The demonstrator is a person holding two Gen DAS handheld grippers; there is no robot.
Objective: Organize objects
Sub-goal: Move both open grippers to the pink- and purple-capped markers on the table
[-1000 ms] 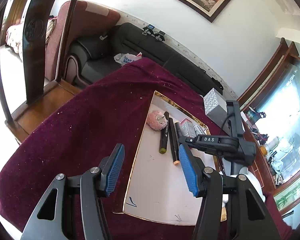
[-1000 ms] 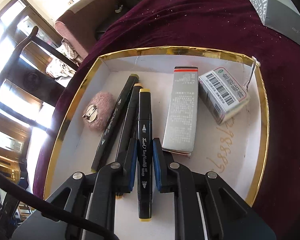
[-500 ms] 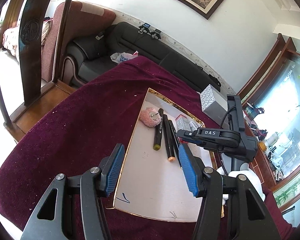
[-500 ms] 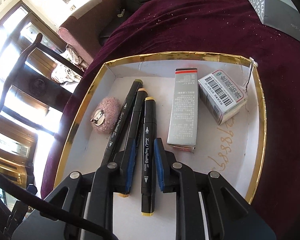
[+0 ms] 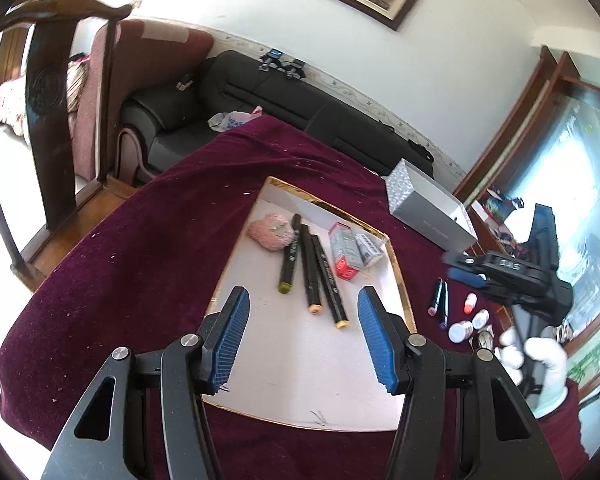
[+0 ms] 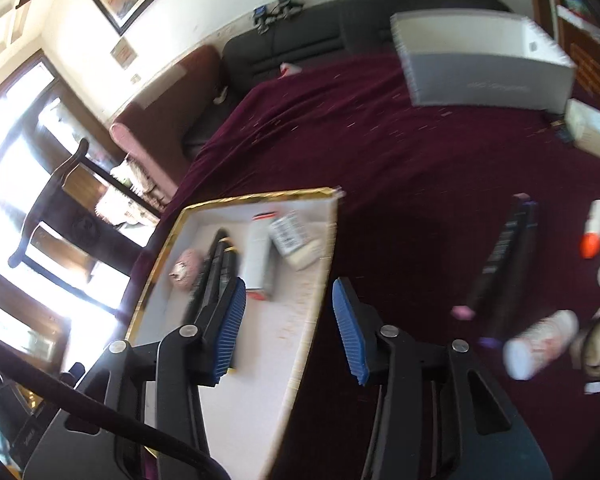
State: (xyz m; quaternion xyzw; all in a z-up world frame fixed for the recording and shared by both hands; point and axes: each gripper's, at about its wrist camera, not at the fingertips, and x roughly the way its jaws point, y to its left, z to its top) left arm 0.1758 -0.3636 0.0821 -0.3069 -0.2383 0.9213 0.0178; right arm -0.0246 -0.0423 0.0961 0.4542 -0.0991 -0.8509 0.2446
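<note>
A gold-rimmed white tray (image 5: 401,284) (image 6: 324,256) lies on the maroon tablecloth. In it lie three black markers (image 5: 314,268) (image 6: 216,268) side by side, a pink fuzzy clip (image 5: 270,232) (image 6: 188,268), a red-and-silver carton (image 5: 342,252) (image 6: 258,256) and a small barcoded box (image 5: 370,246) (image 6: 294,236). My left gripper (image 5: 302,336) is open and empty above the tray's near end. My right gripper (image 6: 288,322) (image 5: 466,272) is open and empty, over the tray's right rim. Two more markers (image 5: 439,300) (image 6: 504,264) lie on the cloth to the right.
Small white bottles (image 5: 466,324) (image 6: 540,344) and an orange-capped bottle (image 6: 594,228) lie beside the loose markers. A grey box (image 5: 428,208) (image 6: 480,64) stands at the back right. A wooden chair (image 5: 44,120) and a black sofa (image 5: 284,96) stand beyond the table's edges.
My right gripper let go of the third marker, which now lies in the tray, opened wide, and swung right toward the loose markers. My left gripper drew back a little.
</note>
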